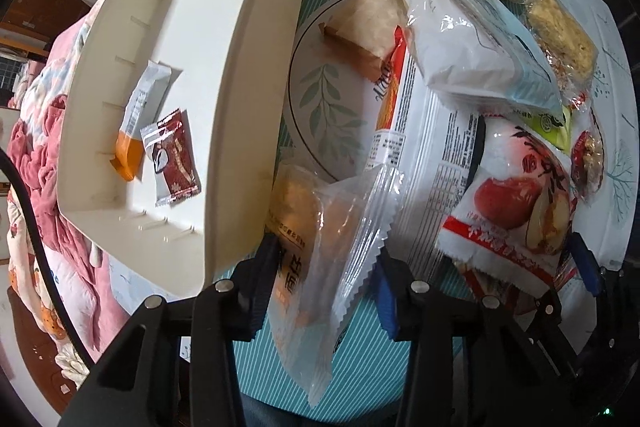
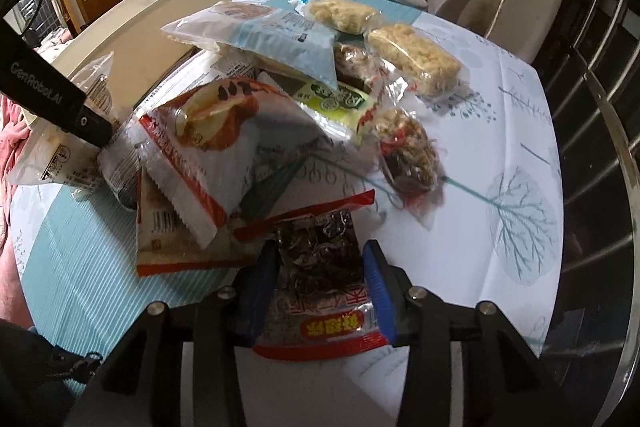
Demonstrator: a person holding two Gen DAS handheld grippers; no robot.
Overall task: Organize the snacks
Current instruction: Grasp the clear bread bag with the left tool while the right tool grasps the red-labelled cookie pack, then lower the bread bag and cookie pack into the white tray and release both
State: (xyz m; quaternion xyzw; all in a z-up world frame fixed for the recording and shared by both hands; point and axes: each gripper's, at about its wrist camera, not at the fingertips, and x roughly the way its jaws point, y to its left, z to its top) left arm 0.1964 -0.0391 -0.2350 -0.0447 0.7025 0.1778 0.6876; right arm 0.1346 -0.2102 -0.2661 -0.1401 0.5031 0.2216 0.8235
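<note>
- Nearest the lens, the left gripper [image 1: 324, 283] has its black jaws pressed in on a clear, crinkly wrapper with a golden pastry inside [image 1: 308, 251]; the pack hangs between them, just clear of the striped teal cloth.
- Over on the other side, the right gripper [image 2: 320, 287] is pinching a clear red-edged packet of dark dried snack [image 2: 320, 279], blue pads tight on both its sides.
- Up and to the left of the left gripper sits the cream plastic bin [image 1: 248, 75], tipped toward the lens, with two packs in it: one white-and-orange sachet [image 1: 138, 119] and one maroon sachet [image 1: 174, 159]. Two banked, then, so by my reckoning it's early days.
- Ahead and to the right of that gripper, the pile is still big: one white pack printed with red dates [image 1: 516, 195], one pale blue-and-white pillow pack [image 1: 480, 43], two clear-wrapped puffed-grain bars [image 1: 556, 27], one brown paper sachet on the leaf-patterned plate [image 1: 320, 99].
- More lie half buried underneath, so I can't give a full count.
- Judging by that, most of the sorting remains.
</note>
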